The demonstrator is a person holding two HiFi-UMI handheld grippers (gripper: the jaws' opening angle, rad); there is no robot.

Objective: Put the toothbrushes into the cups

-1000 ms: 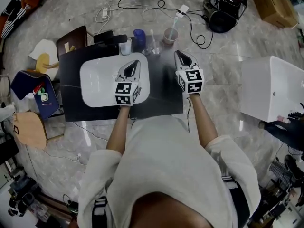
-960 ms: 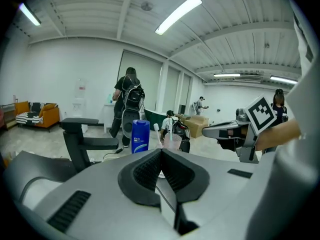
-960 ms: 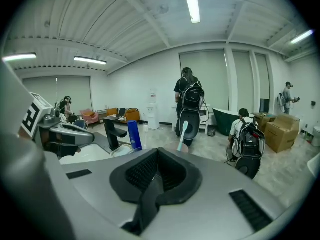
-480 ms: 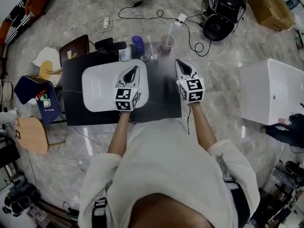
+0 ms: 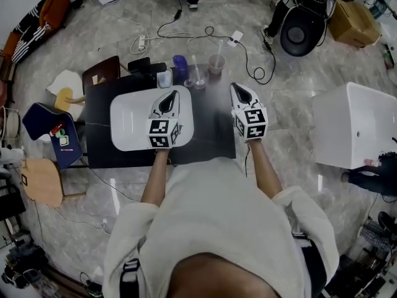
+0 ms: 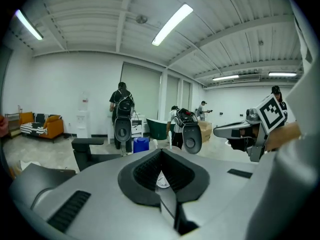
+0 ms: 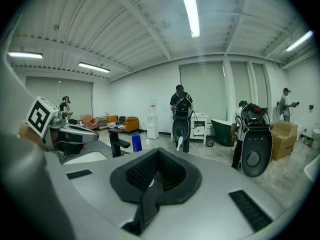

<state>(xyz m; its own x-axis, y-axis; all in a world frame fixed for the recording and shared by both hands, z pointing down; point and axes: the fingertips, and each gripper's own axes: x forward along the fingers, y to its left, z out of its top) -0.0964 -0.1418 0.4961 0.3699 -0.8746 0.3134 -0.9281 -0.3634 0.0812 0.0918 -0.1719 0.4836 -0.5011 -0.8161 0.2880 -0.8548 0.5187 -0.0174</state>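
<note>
We see one toothbrush (image 5: 219,46) standing in the pink cup (image 5: 216,64) and another toothbrush (image 5: 194,66) in the clear glass (image 5: 199,83), both at the surface's (image 5: 211,135) far edge. Our left claw (image 5: 172,94) hangs above the white basin (image 5: 130,123), our right claw (image 5: 237,88) beside it. Both are pressed together, empty.

Left claw (image 5: 170,98) and right claw (image 5: 239,90) side by side, forearms outstretched, jaws apparently together.

Black table (image 5: 211,126), white basin (image 5: 131,121), cups (image 5: 180,67)
</note>
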